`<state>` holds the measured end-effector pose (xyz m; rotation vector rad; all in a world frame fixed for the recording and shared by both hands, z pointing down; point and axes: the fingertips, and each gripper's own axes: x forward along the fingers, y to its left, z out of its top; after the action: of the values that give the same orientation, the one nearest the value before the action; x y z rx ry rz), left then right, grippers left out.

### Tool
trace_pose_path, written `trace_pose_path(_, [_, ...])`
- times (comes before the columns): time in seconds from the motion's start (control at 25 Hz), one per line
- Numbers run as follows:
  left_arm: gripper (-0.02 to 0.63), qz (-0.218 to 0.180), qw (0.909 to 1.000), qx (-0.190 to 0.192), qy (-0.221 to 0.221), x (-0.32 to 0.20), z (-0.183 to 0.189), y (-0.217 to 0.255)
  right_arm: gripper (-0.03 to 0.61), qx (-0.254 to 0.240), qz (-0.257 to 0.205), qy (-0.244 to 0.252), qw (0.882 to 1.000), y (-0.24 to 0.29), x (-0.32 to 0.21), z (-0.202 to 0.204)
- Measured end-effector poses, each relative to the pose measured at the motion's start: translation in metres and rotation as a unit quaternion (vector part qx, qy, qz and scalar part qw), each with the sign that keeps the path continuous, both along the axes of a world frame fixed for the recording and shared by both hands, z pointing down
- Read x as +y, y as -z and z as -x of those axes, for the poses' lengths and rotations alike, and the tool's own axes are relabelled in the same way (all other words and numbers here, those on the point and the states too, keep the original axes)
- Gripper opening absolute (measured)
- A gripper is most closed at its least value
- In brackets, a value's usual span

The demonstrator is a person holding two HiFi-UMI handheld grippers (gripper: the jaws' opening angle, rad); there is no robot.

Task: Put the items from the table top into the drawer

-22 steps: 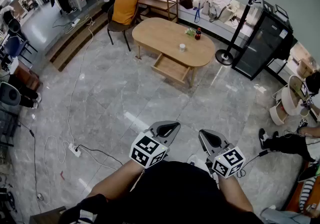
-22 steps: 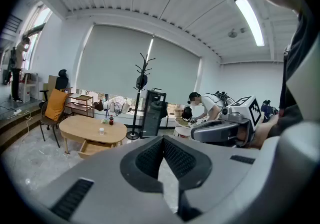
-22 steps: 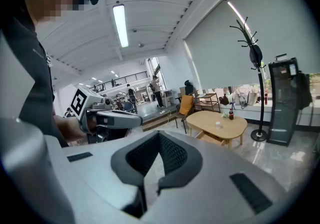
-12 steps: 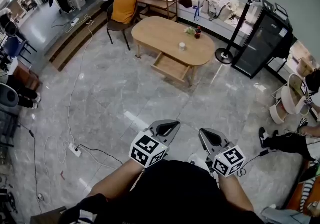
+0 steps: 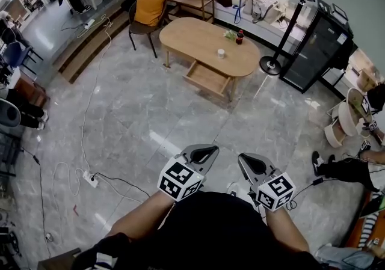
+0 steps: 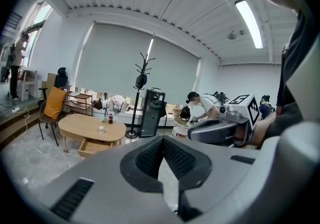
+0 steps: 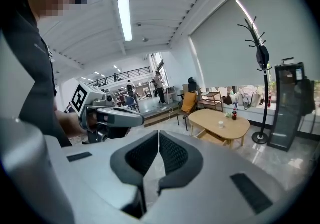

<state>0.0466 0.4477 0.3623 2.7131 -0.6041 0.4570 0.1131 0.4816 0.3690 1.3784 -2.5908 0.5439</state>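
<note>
I see the left gripper [image 5: 203, 154] and the right gripper [image 5: 249, 164] with jaws pressed together, nothing between them. The wooden table [image 5: 192, 37] stands well apart, its drawer [image 5: 207, 80] open, with a white cup [image 5: 221, 53] and a bottle [image 5: 239, 37] on top.

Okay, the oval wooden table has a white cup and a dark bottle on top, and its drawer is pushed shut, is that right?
Not quite. The drawer is pulled open, not shut, as the head view shows. The rest holds: the white cup and the dark bottle stand on the oval wooden table.
</note>
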Motion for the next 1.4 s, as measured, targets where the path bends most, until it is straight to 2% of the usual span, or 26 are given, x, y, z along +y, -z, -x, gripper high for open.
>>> trace_pose_path(0.2, [0.002, -0.002, 0.9999, 0.003, 0.009, -0.010, 0.036, 0.002, 0.003, 0.005, 0.014, 0.008, 1.000, -0.006, -0.009, 0.033])
trace_pose_path(0.52, [0.002, 0.007, 0.9990, -0.002, 0.045, -0.038, 0.117, -0.011, 0.004, 0.010, 0.016, 0.031, 0.999, -0.014, -0.035, 0.106])
trace_pose_path(0.76, [0.002, 0.025, 0.9960, 0.000, 0.086, -0.056, 0.167, -0.021, 0.003, 0.013, 0.030, 0.054, 0.998, -0.022, -0.053, 0.145])
trace_pose_path(0.96, [0.002, 0.037, 0.9927, 0.005, 0.115, -0.073, 0.189, -0.030, 0.003, 0.010, 0.050, 0.069, 0.996, -0.033, -0.079, 0.161])
trace_pose_path(1.12, [0.002, 0.044, 0.9893, 0.008, 0.139, -0.096, 0.200, -0.035, 0.003, 0.007, 0.046, 0.084, 0.995, -0.034, -0.109, 0.170])
trace_pose_path(1.4, [0.002, 0.043, 0.9890, -0.016, 0.141, -0.157, 0.207, -0.038, 0.003, -0.016, 0.029, 0.089, 0.995, -0.030, -0.192, 0.180])
